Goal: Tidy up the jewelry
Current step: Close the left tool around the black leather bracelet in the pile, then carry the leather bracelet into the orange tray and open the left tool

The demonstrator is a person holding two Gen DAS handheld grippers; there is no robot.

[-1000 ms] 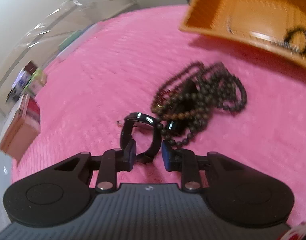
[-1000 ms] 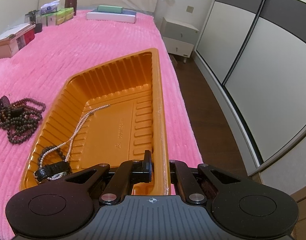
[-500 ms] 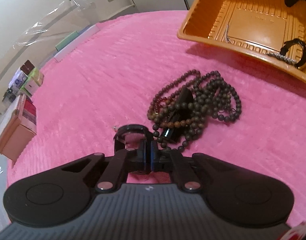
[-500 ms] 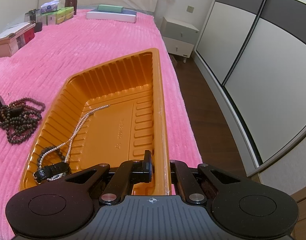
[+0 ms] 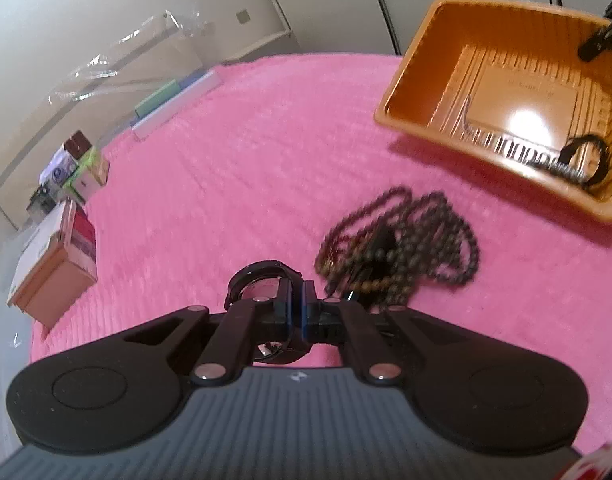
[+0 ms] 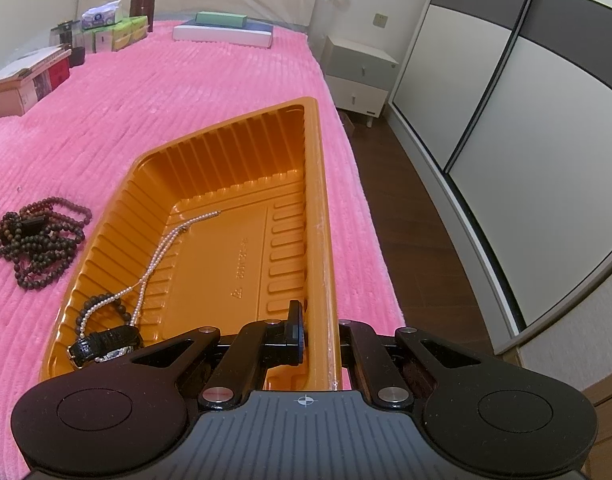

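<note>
Two tools in play, both closed tight. My left tool (image 5: pixel 294 312) has its pads pinched on the strap of a black wristwatch (image 5: pixel 262 280), dial glinting just behind the fingers; the watch looks lifted clear of the pink bedspread (image 5: pixel 226 168). My right tool (image 6: pixel 319 336) is clamped on the near rim of the orange tray (image 6: pixel 242 136), one finger inside the wall, one outside, steadying it.

Landmark: the tray.
- Inside, at its near-left corner: another black watch (image 6: pixel 106 342), a small dark bead bracelet (image 6: pixel 102 310), and a pearl strand (image 6: pixel 162 252) running toward the middle of the floor.
- Outside, just off its left wall on the bedspread: tangled pile of dark wooden beads (image 6: pixel 38 244), a small black piece lying in the heap.
- Held watch: beyond that bead pile from the tray, well apart from the rim.

Risks as I judge them:
- Grip is on a thin strap only; the heavy case could swing or slip out on the carry.
- Path to the tray crosses the bead pile; a dangling strap end could snag a loop and drag the tangle.
- Tray is light plastic on soft bedding, held by one edge; a heavy drop could tip it.
- Left view is blurred, so I cannot tell how deep the strap sits.
</note>
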